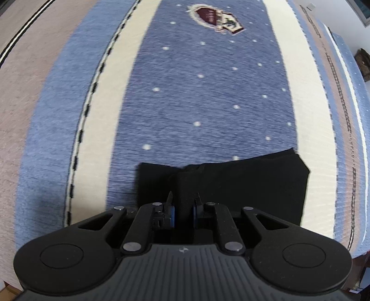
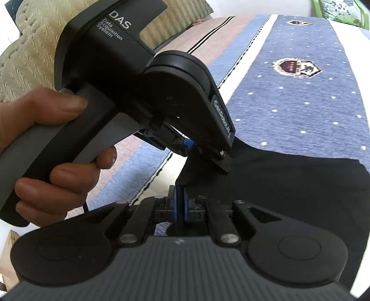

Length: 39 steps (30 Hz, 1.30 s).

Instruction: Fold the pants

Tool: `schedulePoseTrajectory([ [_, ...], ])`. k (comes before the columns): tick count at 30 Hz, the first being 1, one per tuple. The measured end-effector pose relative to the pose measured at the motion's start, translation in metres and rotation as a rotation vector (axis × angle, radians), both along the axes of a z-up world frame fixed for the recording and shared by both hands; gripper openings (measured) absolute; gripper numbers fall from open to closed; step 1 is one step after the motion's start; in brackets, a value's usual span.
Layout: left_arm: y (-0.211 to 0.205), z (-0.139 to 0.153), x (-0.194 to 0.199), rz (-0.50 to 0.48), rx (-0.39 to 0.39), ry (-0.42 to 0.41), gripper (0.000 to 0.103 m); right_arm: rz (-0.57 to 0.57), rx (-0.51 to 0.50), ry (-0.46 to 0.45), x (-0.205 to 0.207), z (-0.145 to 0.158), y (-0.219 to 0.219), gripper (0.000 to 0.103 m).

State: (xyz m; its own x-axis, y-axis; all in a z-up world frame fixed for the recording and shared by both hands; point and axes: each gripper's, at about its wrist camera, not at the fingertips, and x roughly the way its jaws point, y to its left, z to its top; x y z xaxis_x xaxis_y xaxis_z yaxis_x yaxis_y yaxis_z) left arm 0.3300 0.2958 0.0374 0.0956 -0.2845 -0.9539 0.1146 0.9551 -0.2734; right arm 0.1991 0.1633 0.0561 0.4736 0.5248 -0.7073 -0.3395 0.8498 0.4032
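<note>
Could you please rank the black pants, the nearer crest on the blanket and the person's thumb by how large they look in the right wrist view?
1. Black pants, clearly the largest.
2. Thumb.
3. Nearer crest.
The thumb sits much closer to the camera, so its lead over the crest is only apparent.

A home bedroom is suggested: a bed is covered by a striped blue blanket (image 1: pixel 208 97), and a quilted cream pillow (image 2: pixel 30 53) is seen beside it.

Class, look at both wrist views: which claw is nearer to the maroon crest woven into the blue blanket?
Left, as far as I can judge. The left claw grips the black pants closer to the maroon crest; the right claw pinches their edge just behind it.
</note>
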Motion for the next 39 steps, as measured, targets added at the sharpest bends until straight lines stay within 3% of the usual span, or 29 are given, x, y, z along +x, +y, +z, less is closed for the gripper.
schedulePoseTrajectory([
  [10, 0.001, -0.040, 0.002, -0.086, 0.071, -0.050, 0.014, 0.015, -0.034, 0.003, 0.010, -0.036, 0.031, 0.008],
  [13, 0.001, -0.044, 0.001, -0.105, 0.091, -0.070, 0.018, 0.030, -0.069, -0.012, 0.010, -0.043, 0.035, 0.008],
  [16, 0.003, -0.041, -0.001, -0.102, 0.122, -0.088, 0.032, 0.044, -0.084, -0.014, 0.011, -0.048, 0.038, 0.013],
  [18, 0.007, -0.038, -0.002, -0.099, 0.156, -0.101, 0.038, 0.039, -0.082, -0.002, 0.012, -0.050, 0.036, 0.038],
  [19, 0.009, -0.037, -0.002, -0.095, 0.177, -0.106, 0.038, 0.039, -0.074, -0.001, 0.012, -0.049, 0.034, 0.040],
  [22, 0.018, -0.032, -0.002, -0.071, 0.212, -0.111, 0.037, 0.074, -0.057, -0.027, 0.004, -0.042, 0.030, 0.040],
  [26, 0.029, -0.023, -0.008, -0.012, 0.219, -0.132, 0.037, 0.099, -0.123, -0.117, -0.018, -0.026, 0.018, 0.040],
  [34, 0.016, -0.015, -0.017, 0.027, 0.247, -0.150, 0.037, 0.113, -0.211, 0.001, -0.023, -0.057, 0.006, 0.043],
  [39, -0.002, 0.005, -0.022, 0.048, 0.240, -0.173, 0.039, 0.041, -0.183, -0.079, -0.035, -0.026, -0.026, 0.045],
])
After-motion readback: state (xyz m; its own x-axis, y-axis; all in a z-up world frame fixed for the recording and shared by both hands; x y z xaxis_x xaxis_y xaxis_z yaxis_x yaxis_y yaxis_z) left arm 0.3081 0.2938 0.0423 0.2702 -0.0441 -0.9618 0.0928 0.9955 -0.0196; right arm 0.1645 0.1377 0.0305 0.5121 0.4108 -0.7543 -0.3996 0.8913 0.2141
